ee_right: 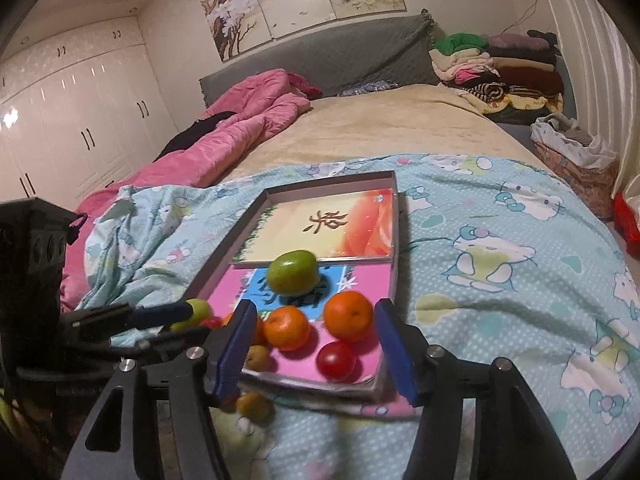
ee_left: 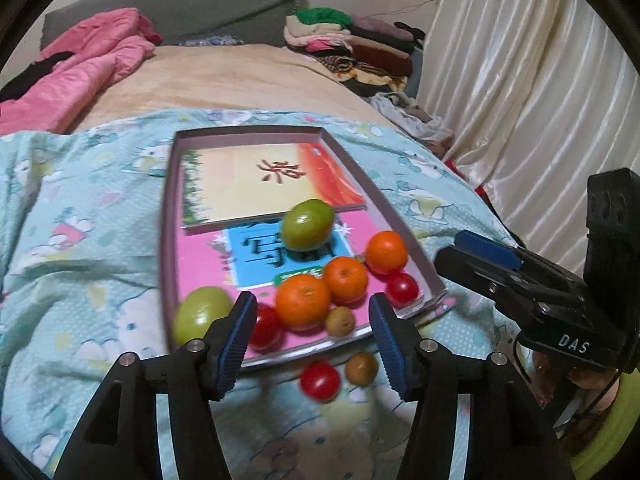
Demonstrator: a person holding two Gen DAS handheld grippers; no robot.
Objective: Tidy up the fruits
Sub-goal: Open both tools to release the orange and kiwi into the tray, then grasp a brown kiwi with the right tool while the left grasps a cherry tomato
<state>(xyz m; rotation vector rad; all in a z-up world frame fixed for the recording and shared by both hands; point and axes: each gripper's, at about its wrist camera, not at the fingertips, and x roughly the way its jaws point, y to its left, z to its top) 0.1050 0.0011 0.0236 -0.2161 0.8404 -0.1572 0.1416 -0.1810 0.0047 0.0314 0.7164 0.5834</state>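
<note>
A shallow tray (ee_left: 170, 216) (ee_right: 396, 240) lies on the blue quilt. In it are two green fruits (ee_left: 307, 224) (ee_left: 200, 314), three oranges (ee_left: 303, 301) (ee_left: 345, 280) (ee_left: 386, 251), red tomatoes (ee_left: 401, 288) (ee_left: 264, 326) and a small brown fruit (ee_left: 340, 321). A tomato (ee_left: 320, 380) and a brown fruit (ee_left: 361, 368) lie on the quilt in front of the tray. My left gripper (ee_left: 312, 336) is open and empty over the tray's near edge. My right gripper (ee_right: 314, 340) is open and empty, framing an orange (ee_right: 348, 315) and a tomato (ee_right: 336, 361).
The quilt (ee_right: 500, 280) covers a bed with a pink duvet (ee_right: 240, 128) and stacked clothes (ee_right: 500, 68) near the headboard. Curtains (ee_left: 520, 80) hang to the right. Wardrobes (ee_right: 72, 120) stand to the left.
</note>
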